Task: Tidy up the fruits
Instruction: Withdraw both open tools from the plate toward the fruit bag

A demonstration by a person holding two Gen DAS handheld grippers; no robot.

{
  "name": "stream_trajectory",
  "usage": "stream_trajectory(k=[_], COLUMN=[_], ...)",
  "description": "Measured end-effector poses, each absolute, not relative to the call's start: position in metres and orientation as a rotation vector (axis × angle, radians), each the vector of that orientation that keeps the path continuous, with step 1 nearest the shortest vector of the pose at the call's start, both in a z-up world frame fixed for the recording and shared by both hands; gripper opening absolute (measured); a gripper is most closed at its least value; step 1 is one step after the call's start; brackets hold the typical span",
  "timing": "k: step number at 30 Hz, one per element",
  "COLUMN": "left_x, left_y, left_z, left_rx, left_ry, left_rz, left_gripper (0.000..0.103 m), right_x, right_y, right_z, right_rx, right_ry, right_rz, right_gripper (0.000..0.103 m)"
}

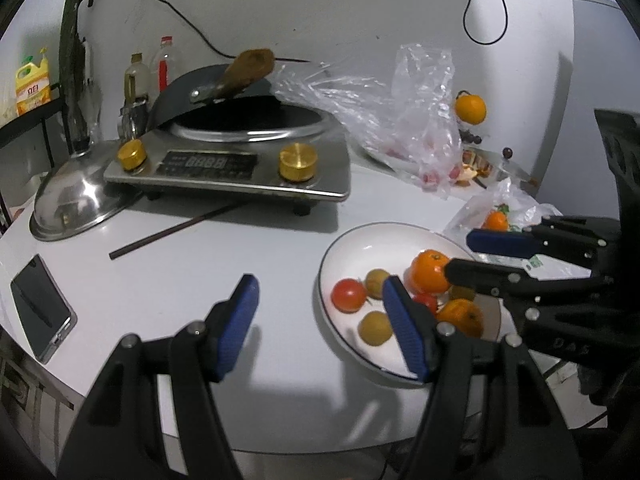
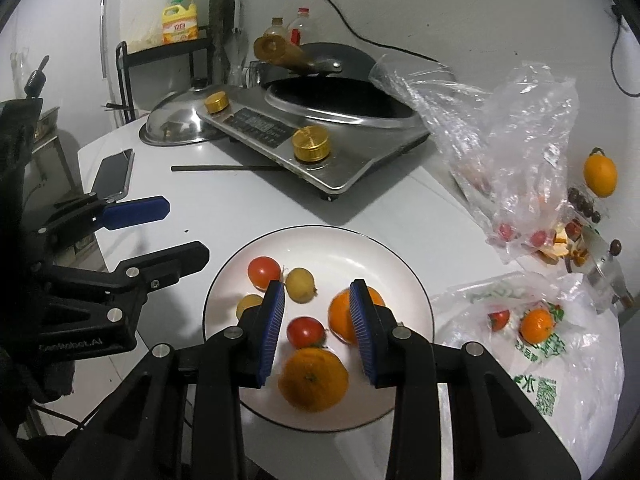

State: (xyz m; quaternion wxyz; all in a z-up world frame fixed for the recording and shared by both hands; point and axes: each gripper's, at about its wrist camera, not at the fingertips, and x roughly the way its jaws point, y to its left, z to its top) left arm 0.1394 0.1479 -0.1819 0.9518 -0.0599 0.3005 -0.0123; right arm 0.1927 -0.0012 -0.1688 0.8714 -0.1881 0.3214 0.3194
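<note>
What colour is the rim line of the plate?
Dark, nearly black, on a white plate; clearest in the right wrist view.

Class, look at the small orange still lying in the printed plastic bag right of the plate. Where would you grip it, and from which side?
Grip the small orange across its round middle, coming from above with the right gripper, whose jaws stand apart and empty. The printed plastic bag lies open and flat around it, so its top is exposed, while a tomato crowds its left side.

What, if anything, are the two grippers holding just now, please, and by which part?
Nothing: the left gripper and the right gripper both have empty jaws above the plate.
</note>
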Motion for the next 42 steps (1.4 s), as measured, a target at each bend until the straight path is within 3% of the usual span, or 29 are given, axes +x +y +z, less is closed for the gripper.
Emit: stream_trajectory(k=[42], left_x=[0.158], left_y=[0.032], left_z=[-0.136], left_rx=[-0.025], left_ry=[0.571], left_rz=[-0.096], left_gripper=[0.068], right_x=[0.199], right_y=[-0.135], right_z=[-0.136], right_rx=[-0.244], right_ry=[0.577], right_rz=[0.567], right_gripper=[0.036])
